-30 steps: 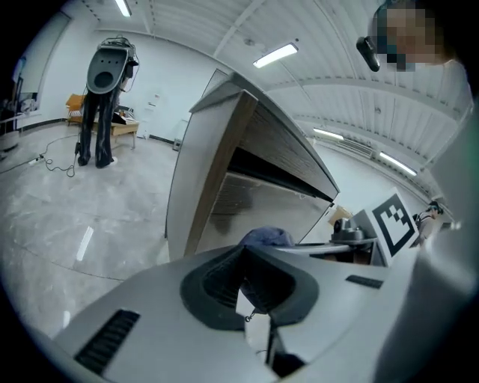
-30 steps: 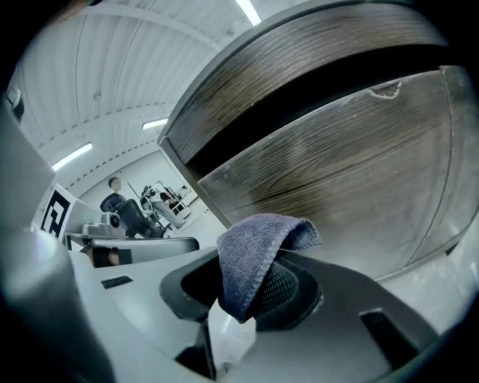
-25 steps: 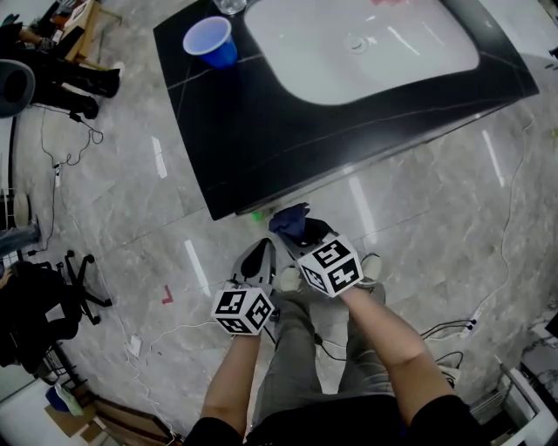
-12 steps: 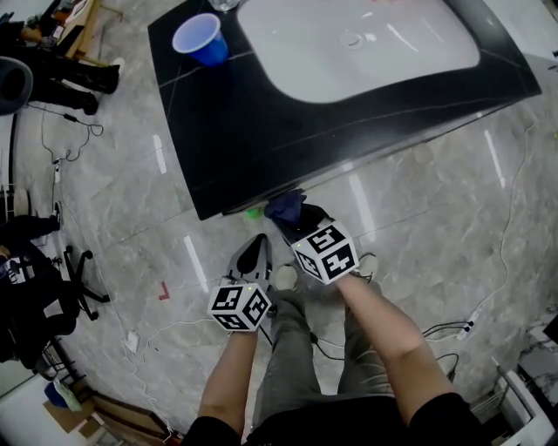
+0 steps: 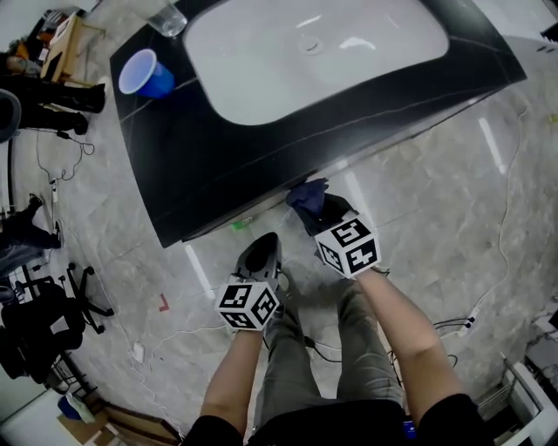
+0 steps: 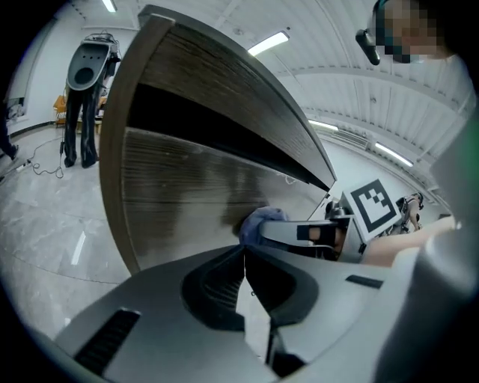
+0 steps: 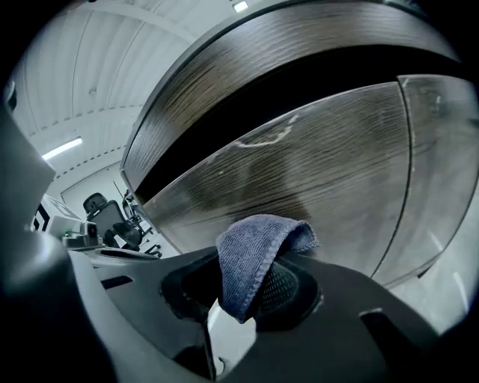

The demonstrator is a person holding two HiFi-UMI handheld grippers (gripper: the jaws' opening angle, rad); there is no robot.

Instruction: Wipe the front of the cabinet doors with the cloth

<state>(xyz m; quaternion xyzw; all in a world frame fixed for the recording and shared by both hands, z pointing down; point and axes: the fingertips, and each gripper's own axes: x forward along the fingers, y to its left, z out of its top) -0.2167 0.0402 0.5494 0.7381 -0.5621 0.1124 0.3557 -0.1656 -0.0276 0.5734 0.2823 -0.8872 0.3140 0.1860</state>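
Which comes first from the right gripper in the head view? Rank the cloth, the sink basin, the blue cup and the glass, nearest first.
1. Cloth, gripped by the right gripper itself.
2. Sink basin, straight ahead in the countertop.
3. Blue cup, far left on the countertop.
4. Glass, beyond the cup at the back-left corner.

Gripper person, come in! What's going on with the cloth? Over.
Right hand-held gripper shut on blue cloth, up by cabinet door. Left hand-held gripper shut, empty. Nothing blocking.
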